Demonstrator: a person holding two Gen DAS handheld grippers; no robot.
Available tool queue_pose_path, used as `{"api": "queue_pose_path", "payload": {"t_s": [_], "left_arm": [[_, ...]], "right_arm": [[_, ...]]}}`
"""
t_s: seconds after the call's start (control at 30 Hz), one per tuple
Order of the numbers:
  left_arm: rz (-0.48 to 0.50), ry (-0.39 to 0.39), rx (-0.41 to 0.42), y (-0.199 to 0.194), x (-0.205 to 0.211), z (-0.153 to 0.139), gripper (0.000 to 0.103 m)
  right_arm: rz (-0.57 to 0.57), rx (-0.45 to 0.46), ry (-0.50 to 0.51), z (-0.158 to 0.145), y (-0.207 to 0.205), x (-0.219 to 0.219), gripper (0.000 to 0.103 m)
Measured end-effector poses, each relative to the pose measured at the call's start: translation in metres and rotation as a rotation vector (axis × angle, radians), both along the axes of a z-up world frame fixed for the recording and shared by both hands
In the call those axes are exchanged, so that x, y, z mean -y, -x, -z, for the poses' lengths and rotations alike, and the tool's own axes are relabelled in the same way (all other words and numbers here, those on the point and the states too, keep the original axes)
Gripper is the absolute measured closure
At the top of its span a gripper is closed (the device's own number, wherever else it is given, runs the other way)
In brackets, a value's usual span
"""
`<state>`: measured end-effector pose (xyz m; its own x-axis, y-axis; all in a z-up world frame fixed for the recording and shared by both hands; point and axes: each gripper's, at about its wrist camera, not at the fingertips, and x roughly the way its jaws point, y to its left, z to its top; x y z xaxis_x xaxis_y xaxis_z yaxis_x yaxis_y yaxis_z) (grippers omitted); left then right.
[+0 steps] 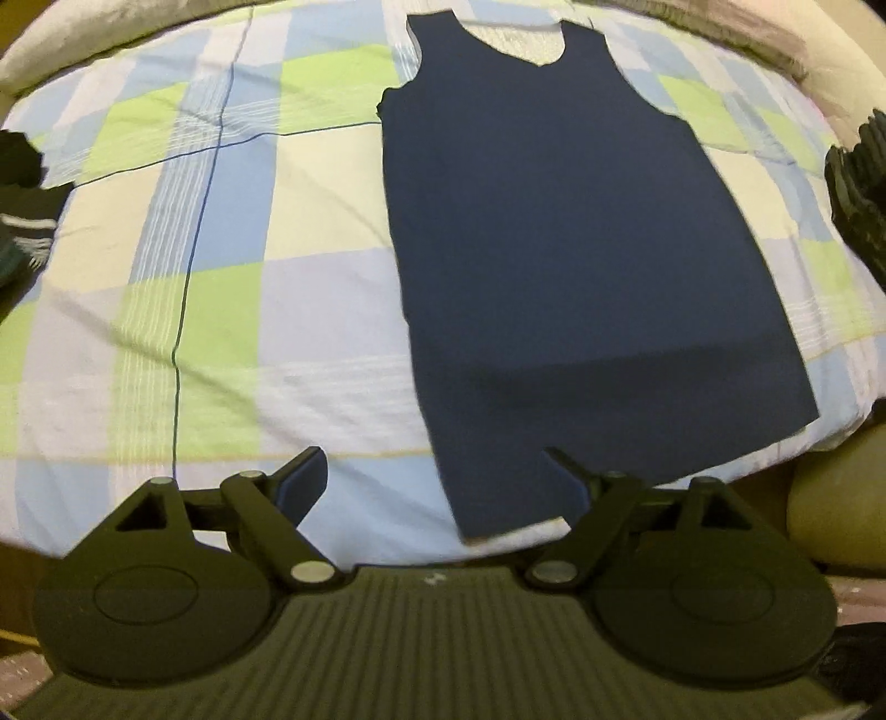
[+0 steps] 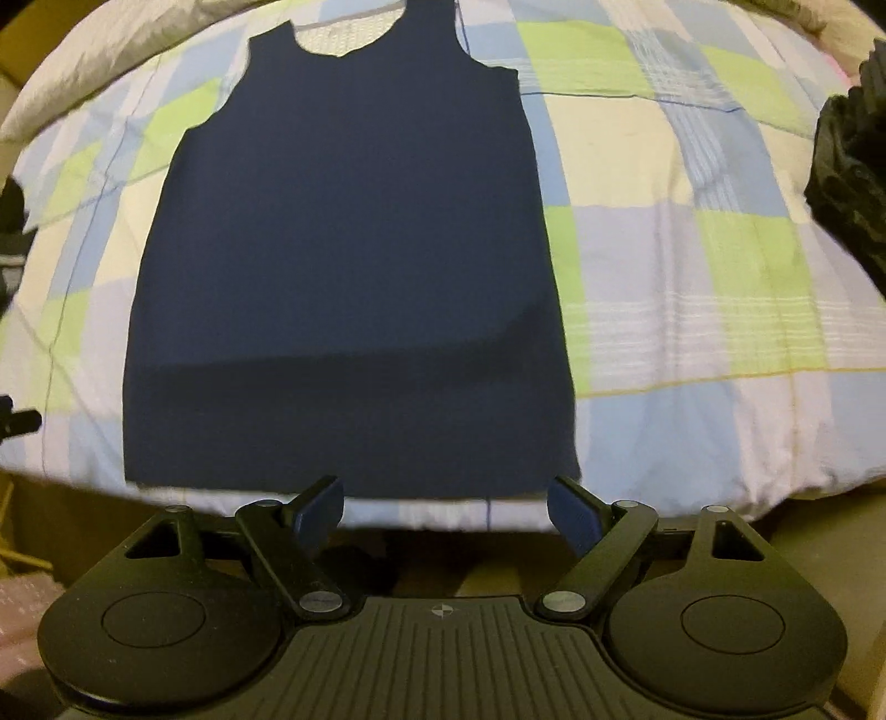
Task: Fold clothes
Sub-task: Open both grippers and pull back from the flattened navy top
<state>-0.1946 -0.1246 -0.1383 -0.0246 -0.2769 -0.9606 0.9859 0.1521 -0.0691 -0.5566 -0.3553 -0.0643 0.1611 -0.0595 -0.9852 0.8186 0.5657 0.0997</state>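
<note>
A navy sleeveless top lies flat on the checked bedspread, neck away from me, hem at the near bed edge. My left gripper is open and empty, just before the hem's left corner. In the right wrist view the same top fills the left half. My right gripper is open and empty, just short of the hem near its right corner.
Dark clothes are piled at the right edge of the bed, also seen in the right wrist view. More dark garments lie at the left. Pillows line the far side. The bed edge drops off near me.
</note>
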Motion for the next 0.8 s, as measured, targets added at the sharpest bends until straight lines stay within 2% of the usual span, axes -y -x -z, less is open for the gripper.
{"api": "queue_pose_path", "payload": {"t_s": [0.23, 0.4, 0.63, 0.8], "left_arm": [[-0.028, 0.118, 0.023, 0.058, -0.028, -0.026, 0.022], [0.017, 0.148, 0.024, 0.098, -0.040, -0.039, 0.022], [0.043, 0.129, 0.056, 0.126, -0.049, -0.043, 0.022], [0.033, 0.112, 0.088, 0.129, -0.049, -0.042, 0.022]], "right_arm": [[-0.103, 0.038, 0.040, -0.018, 0.027, -0.025, 0.019], [-0.158, 0.069, 0.092, -0.034, 0.047, -0.044, 0.019], [-0.199, 0.100, 0.106, -0.044, 0.062, -0.053, 0.019], [-0.224, 0.112, 0.105, -0.045, 0.061, -0.053, 0.019]]}}
